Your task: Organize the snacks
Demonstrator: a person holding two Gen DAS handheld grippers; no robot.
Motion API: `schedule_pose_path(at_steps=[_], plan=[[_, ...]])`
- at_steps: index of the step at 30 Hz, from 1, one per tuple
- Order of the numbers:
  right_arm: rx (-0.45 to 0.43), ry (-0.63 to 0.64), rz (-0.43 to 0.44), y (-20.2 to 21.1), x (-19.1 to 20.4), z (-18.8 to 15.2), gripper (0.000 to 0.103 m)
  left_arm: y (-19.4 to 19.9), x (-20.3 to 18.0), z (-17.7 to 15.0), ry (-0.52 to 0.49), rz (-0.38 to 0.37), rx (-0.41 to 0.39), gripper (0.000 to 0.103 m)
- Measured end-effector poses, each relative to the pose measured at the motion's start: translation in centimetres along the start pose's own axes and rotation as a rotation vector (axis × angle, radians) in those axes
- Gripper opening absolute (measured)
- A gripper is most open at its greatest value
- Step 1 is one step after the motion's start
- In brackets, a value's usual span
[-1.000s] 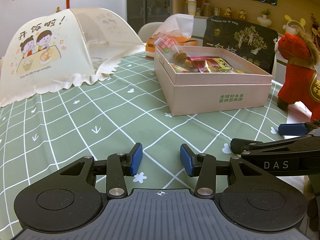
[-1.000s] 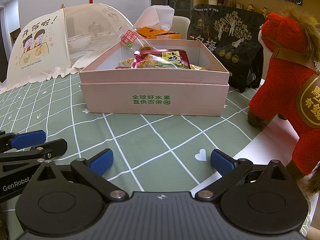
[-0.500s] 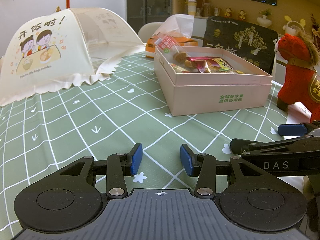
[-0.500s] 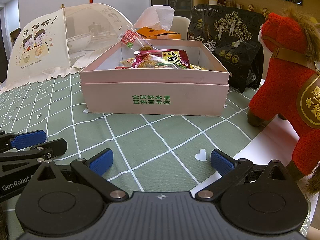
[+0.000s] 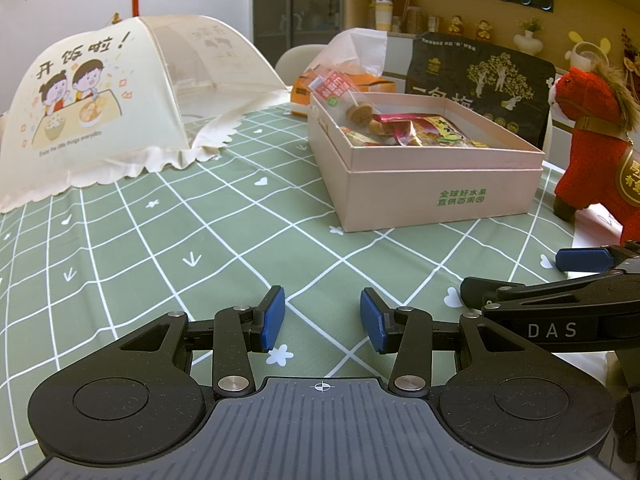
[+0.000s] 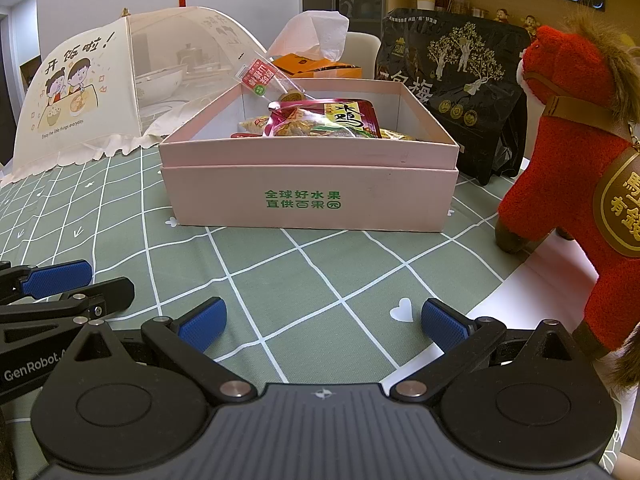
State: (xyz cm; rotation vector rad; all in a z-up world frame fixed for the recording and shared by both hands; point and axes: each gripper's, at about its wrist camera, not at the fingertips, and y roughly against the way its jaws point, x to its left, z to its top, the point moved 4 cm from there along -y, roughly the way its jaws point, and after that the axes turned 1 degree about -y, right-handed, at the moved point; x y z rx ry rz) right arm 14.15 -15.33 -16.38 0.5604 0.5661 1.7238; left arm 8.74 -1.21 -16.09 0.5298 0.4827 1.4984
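A pink cardboard box (image 5: 440, 196) (image 6: 312, 196) with green lettering stands on the green checked tablecloth (image 5: 168, 248) (image 6: 320, 276). Several snack packets (image 5: 416, 130) (image 6: 320, 120) lie inside it, one clear packet with a red label (image 6: 262, 76) leaning over the far left corner. My left gripper (image 5: 322, 322) hovers low over the cloth in front of the box, open with nothing between its blue pads. My right gripper (image 6: 324, 322) is beside it, open wider, also empty. Each gripper's fingers show at the edge of the other's view.
A cream mesh food cover (image 5: 92, 108) (image 6: 100, 92) stands at the left. A red plush horse (image 5: 596, 148) (image 6: 580, 168) stands at the right. Behind the box are a black printed bag (image 6: 456, 76) and an orange tissue box (image 6: 316, 64).
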Motion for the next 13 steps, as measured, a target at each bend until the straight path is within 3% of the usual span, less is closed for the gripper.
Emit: schedule_pose_path(at_steps=[13], plan=[[-0.006, 0.003, 0.002, 0.06, -0.03, -0.07, 0.103, 0.02, -0.09, 0.0, 0.0, 0.003, 0.001, 0.048]])
